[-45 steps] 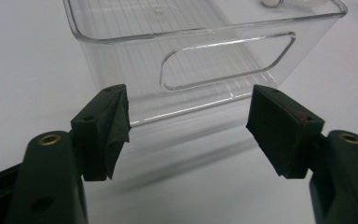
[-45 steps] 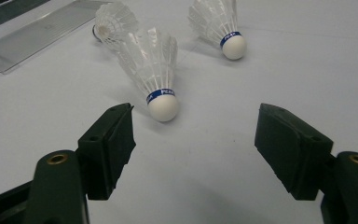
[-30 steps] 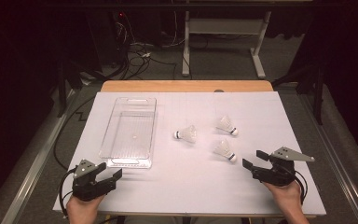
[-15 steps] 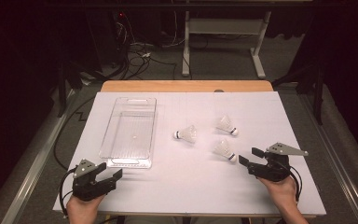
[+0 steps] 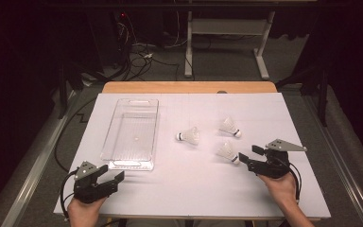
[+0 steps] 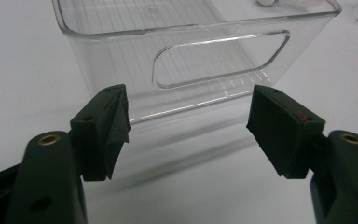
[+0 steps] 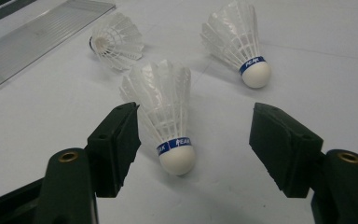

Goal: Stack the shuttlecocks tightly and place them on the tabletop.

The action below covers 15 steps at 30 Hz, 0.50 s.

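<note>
Left gripper (image 5: 105, 180), jaws wide and empty, rests on the table (image 5: 179, 194) just short of the clear tray (image 5: 131, 135), whose handle slot lies straight ahead of it. Right gripper (image 7: 193, 144), jaws open and just narrowing slightly, brackets the nearest shuttlecock (image 7: 168, 116) without touching it; the cork tip points back toward the gripper, feathers away. Two more shuttlecocks (image 7: 116, 42) (image 7: 237, 39) lie beyond. The shuttlecock is probably very light, its skirt fragile (easily crushed); grip the firm cork base.
</note>
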{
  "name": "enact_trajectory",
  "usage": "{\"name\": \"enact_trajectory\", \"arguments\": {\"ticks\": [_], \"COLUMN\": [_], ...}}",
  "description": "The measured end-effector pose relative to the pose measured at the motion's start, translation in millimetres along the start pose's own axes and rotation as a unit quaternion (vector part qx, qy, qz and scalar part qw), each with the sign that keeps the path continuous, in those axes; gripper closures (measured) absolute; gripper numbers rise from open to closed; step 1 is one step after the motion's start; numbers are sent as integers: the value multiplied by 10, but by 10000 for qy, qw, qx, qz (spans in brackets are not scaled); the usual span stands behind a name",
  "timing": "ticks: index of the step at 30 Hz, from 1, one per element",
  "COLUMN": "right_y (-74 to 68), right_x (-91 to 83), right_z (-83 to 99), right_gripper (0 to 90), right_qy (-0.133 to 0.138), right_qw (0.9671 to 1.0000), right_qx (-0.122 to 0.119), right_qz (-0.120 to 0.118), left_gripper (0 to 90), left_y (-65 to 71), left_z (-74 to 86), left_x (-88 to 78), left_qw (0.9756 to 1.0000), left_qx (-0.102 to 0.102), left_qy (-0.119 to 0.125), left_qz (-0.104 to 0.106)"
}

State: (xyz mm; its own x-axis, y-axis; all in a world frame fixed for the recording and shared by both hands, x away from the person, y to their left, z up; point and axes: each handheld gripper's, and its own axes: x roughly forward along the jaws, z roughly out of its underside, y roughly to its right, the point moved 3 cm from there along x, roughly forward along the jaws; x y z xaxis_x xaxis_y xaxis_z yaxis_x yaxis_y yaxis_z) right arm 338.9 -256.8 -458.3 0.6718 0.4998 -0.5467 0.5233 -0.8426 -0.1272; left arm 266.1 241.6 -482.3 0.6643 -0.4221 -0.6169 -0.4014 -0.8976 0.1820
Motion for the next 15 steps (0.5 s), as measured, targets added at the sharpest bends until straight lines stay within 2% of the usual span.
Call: {"name": "enact_trajectory", "arguments": {"ticks": [7, 15], "right_y": [-18, -14], "right_x": [59, 136], "right_z": [-97, -181], "right_gripper": [343, 360], "right_qy": [-68, -209], "right_qw": [10000, 9998], "right_qx": [-41, 26], "right_qz": [-2, -5], "left_gripper": [303, 302], "left_y": [0, 1], "left_z": [0, 1], "left_x": [-4, -5], "left_qw": [10000, 10000], "left_qx": [-4, 1], "left_qy": [14, 12], "left_qz": [4, 11]}}
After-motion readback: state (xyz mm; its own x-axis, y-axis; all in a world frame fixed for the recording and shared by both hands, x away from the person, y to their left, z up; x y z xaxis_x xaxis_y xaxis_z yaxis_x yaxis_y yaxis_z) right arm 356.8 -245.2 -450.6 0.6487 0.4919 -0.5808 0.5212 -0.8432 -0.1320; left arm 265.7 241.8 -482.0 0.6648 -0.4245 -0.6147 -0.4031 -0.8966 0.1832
